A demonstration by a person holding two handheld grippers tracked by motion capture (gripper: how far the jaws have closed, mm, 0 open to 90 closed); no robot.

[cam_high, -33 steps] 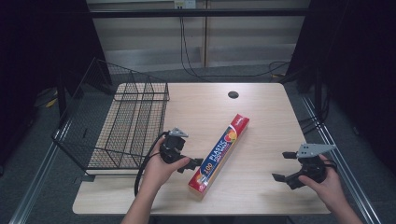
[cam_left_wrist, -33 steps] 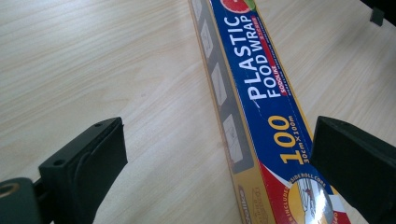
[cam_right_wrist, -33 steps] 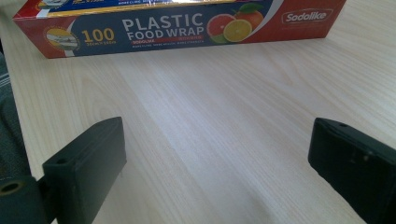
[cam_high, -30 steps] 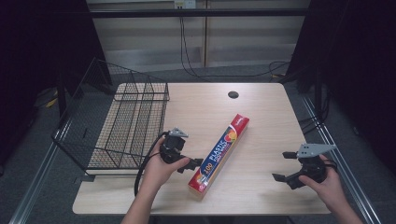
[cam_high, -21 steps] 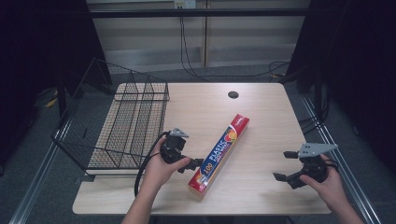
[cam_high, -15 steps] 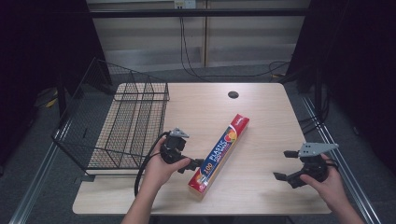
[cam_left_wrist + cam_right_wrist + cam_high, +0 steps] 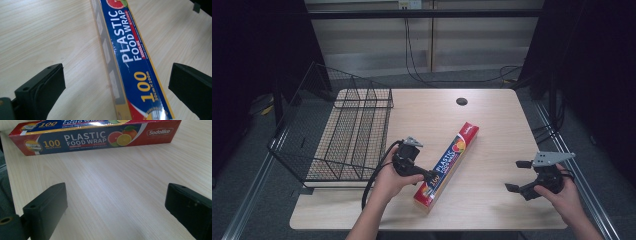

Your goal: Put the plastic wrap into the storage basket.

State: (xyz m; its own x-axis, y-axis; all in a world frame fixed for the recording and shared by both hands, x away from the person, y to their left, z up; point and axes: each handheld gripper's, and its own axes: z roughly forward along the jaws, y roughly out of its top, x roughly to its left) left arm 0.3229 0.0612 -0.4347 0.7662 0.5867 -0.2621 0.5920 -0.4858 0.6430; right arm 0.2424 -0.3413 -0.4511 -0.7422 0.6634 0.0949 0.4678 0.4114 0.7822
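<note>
Long red-and-blue cardboard plastic-wrap box (image 7: pixel 446 166) laid diagonally mid pale wooden desk (image 7: pixel 492 115) | left tool (image 7: pixel 117 82) spread astride its near end, probably for gripping | right tool (image 7: pixel 526 176) spread, held well apart | black wire basket (image 7: pixel 347 135) left.

Fixed high view: looks forward and down over the whole table (image 7: pixel 492 115), from far off. Left gripper view: rides low, very near the plastic wrap box (image 7: pixel 132 57), facing along its length toward 12 o'clock. Right gripper view: low over bare tabletop, facing the same box (image 7: pixel 95 137) side-on at 12 o'clock, farther away. Shared by all three: box and tabletop.
</note>
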